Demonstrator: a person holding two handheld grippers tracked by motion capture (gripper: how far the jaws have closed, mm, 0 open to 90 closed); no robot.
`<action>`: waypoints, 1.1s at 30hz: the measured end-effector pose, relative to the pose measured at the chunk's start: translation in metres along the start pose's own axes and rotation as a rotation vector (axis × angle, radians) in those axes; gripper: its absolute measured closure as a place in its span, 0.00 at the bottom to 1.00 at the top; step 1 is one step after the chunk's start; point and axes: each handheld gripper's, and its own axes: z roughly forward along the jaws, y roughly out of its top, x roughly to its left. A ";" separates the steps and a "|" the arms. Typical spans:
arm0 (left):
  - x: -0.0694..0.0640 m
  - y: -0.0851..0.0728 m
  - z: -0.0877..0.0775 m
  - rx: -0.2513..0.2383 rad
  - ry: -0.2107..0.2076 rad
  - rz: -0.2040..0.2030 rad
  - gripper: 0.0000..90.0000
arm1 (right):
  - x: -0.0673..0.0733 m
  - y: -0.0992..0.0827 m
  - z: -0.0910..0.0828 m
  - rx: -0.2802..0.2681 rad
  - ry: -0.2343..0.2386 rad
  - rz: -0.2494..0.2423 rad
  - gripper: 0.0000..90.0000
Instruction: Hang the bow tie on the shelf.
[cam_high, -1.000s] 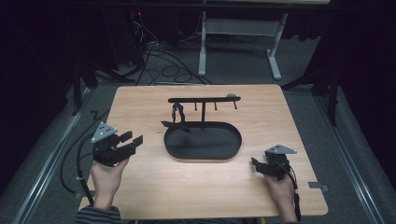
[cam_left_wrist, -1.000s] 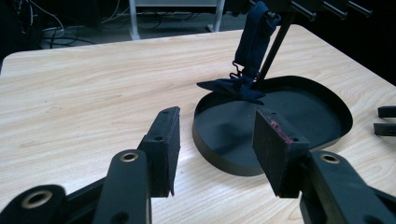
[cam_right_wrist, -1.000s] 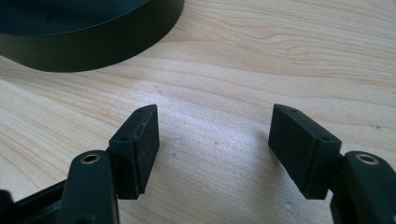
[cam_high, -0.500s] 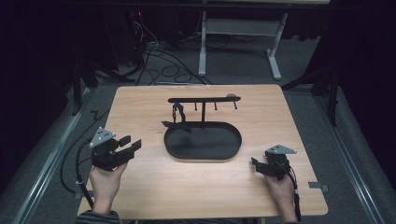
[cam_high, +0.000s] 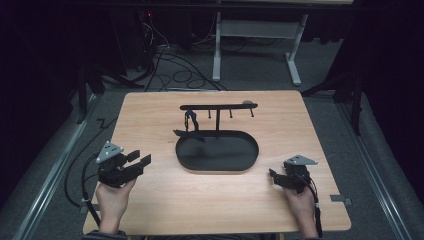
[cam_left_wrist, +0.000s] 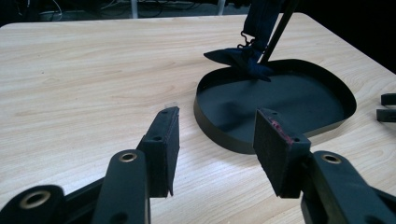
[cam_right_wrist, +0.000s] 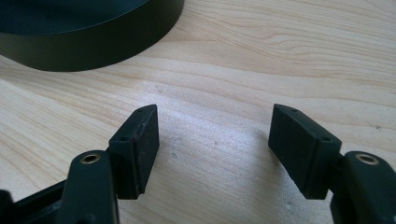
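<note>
tray: one black oval tray (cam_high: 217, 155) mid-frame on bench (cam_high: 150, 120), one dark blue cloth item (cam_left_wrist: 243, 58) draped over its upper-left rim | stand: one black rack (cam_high: 218, 106) | left hand-held gripper (cam_high: 137, 163) released, lower left | right hand-held gripper (cam_high: 273, 176) released, lower right

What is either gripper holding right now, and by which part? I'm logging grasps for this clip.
Nothing is held. The left gripper and the right gripper both stand open over bare table, with only wood between their jaws, short of the black tray.
</note>
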 end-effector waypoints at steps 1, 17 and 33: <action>0.000 -0.001 0.000 0.002 -0.001 -0.001 0.57 | 0.000 0.000 0.000 0.000 0.000 0.000 0.39; 0.003 -0.016 0.004 0.024 0.004 -0.019 0.57 | 0.000 0.000 0.000 0.000 -0.001 0.000 0.39; 0.007 -0.033 0.007 0.051 0.009 -0.037 0.56 | 0.000 0.000 0.000 0.000 -0.001 0.000 0.39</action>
